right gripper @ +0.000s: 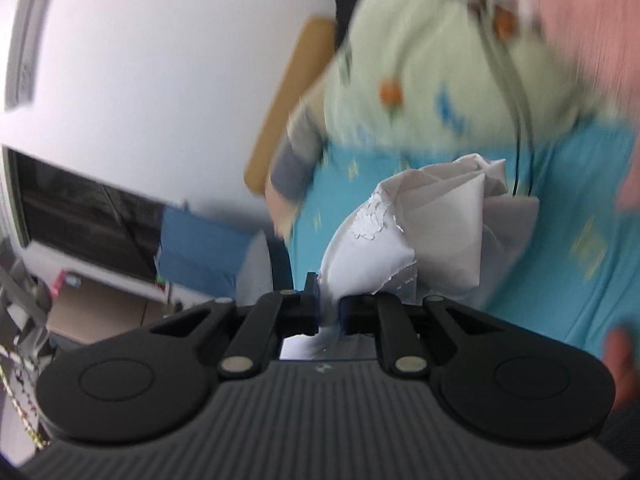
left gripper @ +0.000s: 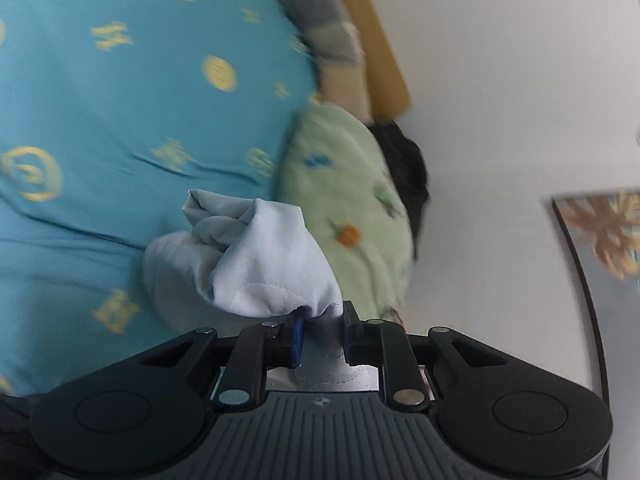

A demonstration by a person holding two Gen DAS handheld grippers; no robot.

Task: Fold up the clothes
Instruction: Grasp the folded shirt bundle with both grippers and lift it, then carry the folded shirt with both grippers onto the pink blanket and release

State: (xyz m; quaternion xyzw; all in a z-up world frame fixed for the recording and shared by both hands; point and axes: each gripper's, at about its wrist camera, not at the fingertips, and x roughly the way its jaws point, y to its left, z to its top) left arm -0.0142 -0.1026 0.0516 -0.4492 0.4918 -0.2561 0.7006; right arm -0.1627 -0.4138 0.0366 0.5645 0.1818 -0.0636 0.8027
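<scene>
A pale grey garment hangs bunched in front of my left gripper, whose blue-padded jaws are shut on a stitched edge of it. In the right wrist view the same pale garment, with a cracked white print on it, is pinched between the jaws of my right gripper. Both bunches are lifted above a bed with a turquoise sheet patterned in gold. Most of the garment is crumpled and hidden in folds.
A light green pillow with small coloured motifs lies at the head of the bed beside a striped blanket and a wooden headboard. White wall, a framed picture, a dark television and something pink surround it.
</scene>
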